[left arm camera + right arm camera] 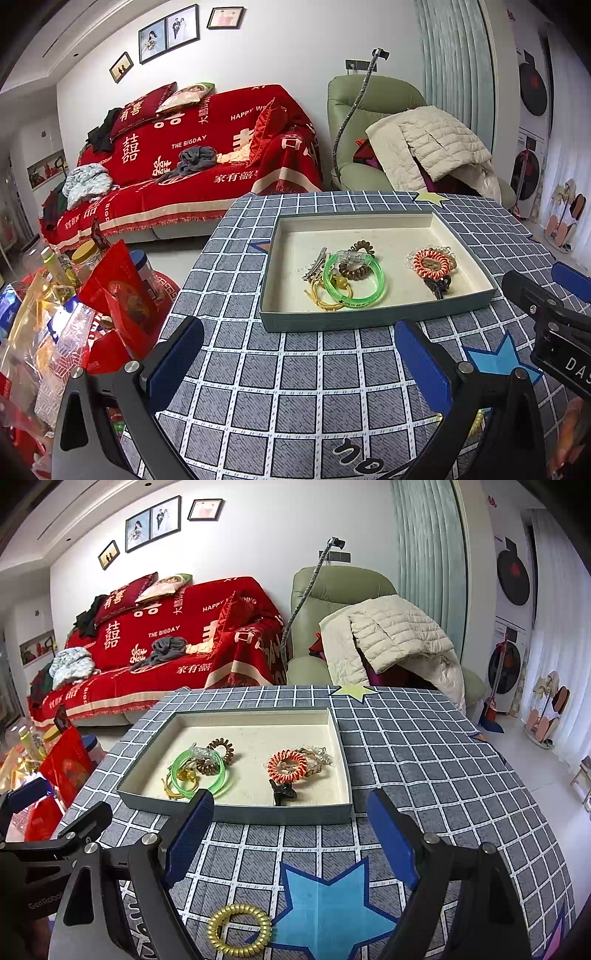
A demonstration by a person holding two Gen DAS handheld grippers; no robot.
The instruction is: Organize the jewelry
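Both grippers hang over the checked tablecloth, short of the grey tray. Right gripper fingers spread wide, nothing between them; left gripper also spread and empty.

Task item not yet in the tray: gold spiral hair tie, lower centre of the right wrist view, flat on the cloth touching the blue star print, below and behind the right fingertips. In the left wrist view only a sliver of it shows at lower right, behind the finger.

Handling, judged: light, springy plastic coil, will squash and may roll or flick out of a hard pinch; best to take one side of the ring across the coil, pads straddling the band.

Already in the tray: green bangle, brown spiral tie, orange spiral tie, black claw clip, yellow elastic, metal clip.

Hard to read: the clear beaded piece behind the orange tie, and the small clear item on the bangle; left pile overlaps, count uncertain
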